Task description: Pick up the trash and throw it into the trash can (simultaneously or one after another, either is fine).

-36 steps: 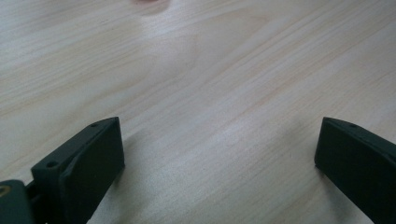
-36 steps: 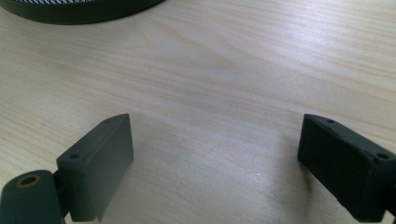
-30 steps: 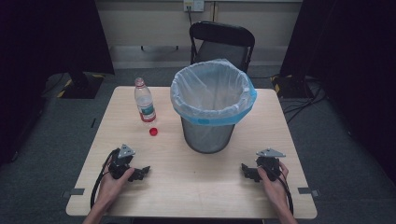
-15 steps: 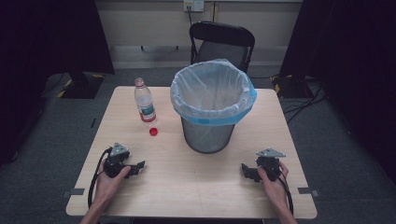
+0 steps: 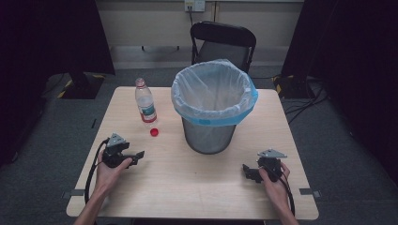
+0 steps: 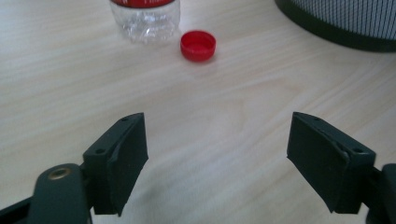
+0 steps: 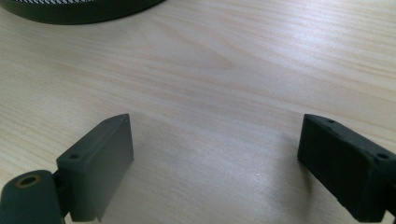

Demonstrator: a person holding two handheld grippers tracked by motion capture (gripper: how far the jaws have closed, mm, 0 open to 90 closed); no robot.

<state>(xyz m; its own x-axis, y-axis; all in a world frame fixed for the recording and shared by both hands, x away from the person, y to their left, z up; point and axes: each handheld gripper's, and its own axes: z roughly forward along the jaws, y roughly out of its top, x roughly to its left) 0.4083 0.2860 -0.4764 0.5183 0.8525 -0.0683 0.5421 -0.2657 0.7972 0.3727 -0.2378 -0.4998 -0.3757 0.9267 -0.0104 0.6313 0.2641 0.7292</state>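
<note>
Left gripper [image 6: 217, 158] agape, red cap [image 6: 198, 45] ahead (bin [image 5: 213, 105] possibly near).

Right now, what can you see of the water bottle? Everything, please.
The water bottle is clear plastic, standing upright on the table at its far left, left of the bin. A label wraps its middle, red-edged at the bottom in the left gripper view. Its neck is open; the red cap lies separately on the wood just in front, apart from it. It looks empty. Only the table touches it.
</note>
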